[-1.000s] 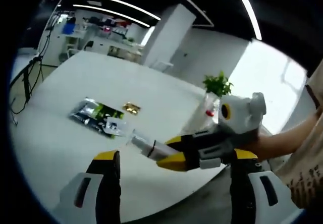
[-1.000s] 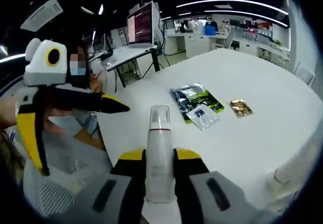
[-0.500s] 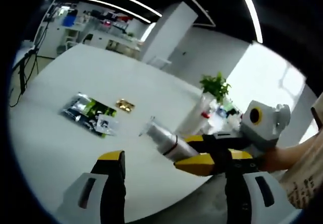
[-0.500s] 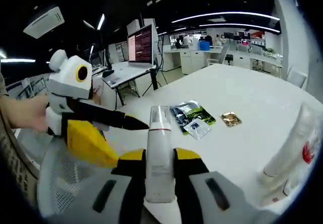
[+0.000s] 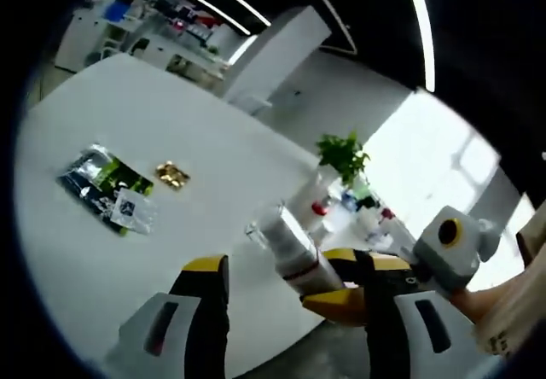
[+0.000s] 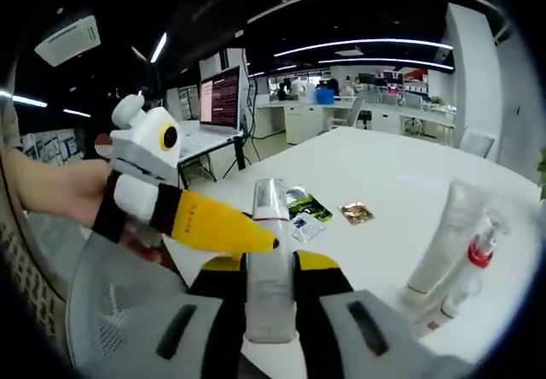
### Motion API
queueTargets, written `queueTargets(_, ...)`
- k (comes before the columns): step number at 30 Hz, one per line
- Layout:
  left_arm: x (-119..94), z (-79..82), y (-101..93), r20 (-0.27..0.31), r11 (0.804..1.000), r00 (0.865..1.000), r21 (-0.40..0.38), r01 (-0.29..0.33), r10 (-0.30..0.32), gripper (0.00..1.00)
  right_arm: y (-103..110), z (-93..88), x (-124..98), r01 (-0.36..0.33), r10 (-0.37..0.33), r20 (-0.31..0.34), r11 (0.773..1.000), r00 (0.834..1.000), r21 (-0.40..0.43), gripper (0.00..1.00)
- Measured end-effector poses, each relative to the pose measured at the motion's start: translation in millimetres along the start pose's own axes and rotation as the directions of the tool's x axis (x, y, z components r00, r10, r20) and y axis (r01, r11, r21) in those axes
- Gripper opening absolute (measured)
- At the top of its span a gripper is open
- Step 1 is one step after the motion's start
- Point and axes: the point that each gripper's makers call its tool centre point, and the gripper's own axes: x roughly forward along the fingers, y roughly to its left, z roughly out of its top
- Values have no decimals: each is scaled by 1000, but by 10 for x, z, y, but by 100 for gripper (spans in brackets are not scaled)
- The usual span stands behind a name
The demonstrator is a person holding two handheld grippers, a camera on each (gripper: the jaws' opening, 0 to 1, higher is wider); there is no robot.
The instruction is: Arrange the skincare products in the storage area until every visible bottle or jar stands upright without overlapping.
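Note:
My right gripper (image 6: 270, 264) is shut on a white bottle (image 6: 270, 225) with a clear cap and a thin red band, held upright above the white table (image 6: 384, 174). In the left gripper view the same bottle (image 5: 290, 244) lies tilted between my left gripper's (image 5: 294, 278) open jaws, with the right gripper (image 5: 345, 283) reaching in from the right. The left gripper (image 6: 247, 234) comes in from the left of the right gripper view, its yellow tip beside the bottle. A white tube (image 6: 444, 238) and a red-topped pump bottle (image 6: 472, 259) stand at the right.
A green and black packet (image 5: 98, 177), a small clear sachet (image 5: 132, 211) and a gold packet (image 5: 171, 172) lie flat on the table. A potted plant (image 5: 341, 153) stands behind several products (image 5: 341, 201). A mesh chair (image 6: 119, 311) sits at the table's near edge.
Both views have swung toward the standing products, and the tube and pump bottle have come into the right gripper view. The left gripper has drawn close beside the held bottle.

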Motion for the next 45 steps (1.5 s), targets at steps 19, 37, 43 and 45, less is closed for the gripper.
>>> queueTargets(19,373,81,-409,22,983,988,-98,156,-154,20,-277,75,-280,116,-115,18,992,993,-42,21)
queueTargets(37,-221,451,-1236,-28,774,775,33,632,-631,17,246,729,-715,-468,405,293,862,866,194,27)
queueTargets(43,-258,544,-1387,-28,716,719,73,695,-695,17,278,892,-807,-485,416,331,859,847,163,23)
queueTargets(45,-224,576,-1399,-23,721,724,81,689,-689,17,239,902,-789,-448,383,332,881,862,149,22)
